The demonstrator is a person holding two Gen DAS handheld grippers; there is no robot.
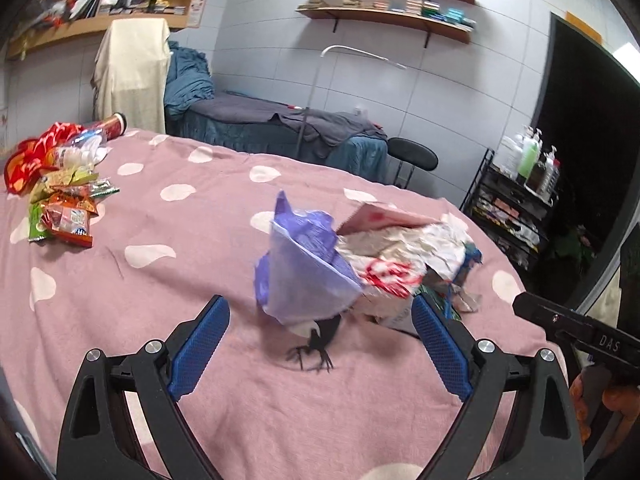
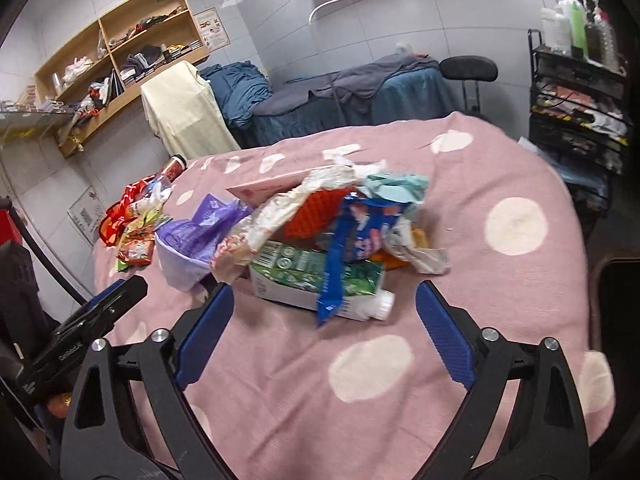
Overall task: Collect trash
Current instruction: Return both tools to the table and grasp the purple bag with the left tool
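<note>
Left gripper (image 1: 320, 344): jaws wide, nothing between the pads; the blue pads flank the near edge of the trash pile without touching it.
Right gripper (image 2: 325, 332): jaws wide and holding nothing; they stand just short of the pile. Its black body also shows at the right edge of the left view.
Surface: pink cover with white dots (image 1: 160, 320), spread over what may be a bed or a tabletop; I cannot tell which.
Trash pile (image 2: 320, 248): heaped mid-cover, right ahead of both grippers.
Purple bag (image 1: 304, 264): on the pile's left side, crumpled and standing up.
Green carton (image 2: 304, 276): lying at the near edge of the pile, white cap to the right.
Blue wrapper (image 2: 348, 248): draped over the carton.
Crumpled paper (image 1: 416, 244): on top, white, blurred.
Snack packets (image 1: 68, 208): a second heap, far left of the cover, well apart from the pile.
Red can (image 1: 110, 126): lying at the far edge, beyond the packets.
Background: blue bed (image 1: 280, 128), black stool (image 1: 412, 156), wall shelves (image 1: 392, 0).
</note>
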